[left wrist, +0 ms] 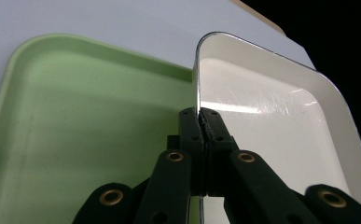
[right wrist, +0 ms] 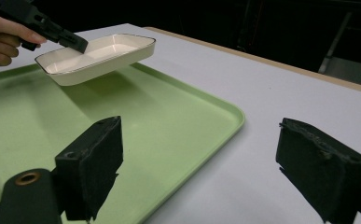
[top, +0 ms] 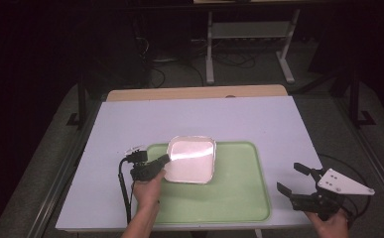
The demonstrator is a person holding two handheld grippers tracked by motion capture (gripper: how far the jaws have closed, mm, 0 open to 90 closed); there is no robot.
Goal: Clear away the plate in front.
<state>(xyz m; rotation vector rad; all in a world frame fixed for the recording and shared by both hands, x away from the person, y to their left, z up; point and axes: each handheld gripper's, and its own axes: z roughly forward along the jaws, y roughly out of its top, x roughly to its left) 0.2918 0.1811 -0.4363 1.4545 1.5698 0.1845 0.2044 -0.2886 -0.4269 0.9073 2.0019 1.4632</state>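
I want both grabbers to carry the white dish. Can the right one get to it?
Probably yes. The right gripper has open jaws, and only bare green tray lies between it and the dish, which the left gripper holds raised.

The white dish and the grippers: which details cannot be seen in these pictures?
- Dish underside: high view, hidden by the dish itself.
- Dish near corner: left gripper view, cut off by the bottom edge and covered by the left gripper.
- Tray left part: right gripper view, cut off by the frame edge.
- Right gripper cable: high view, runs out at the bottom edge.
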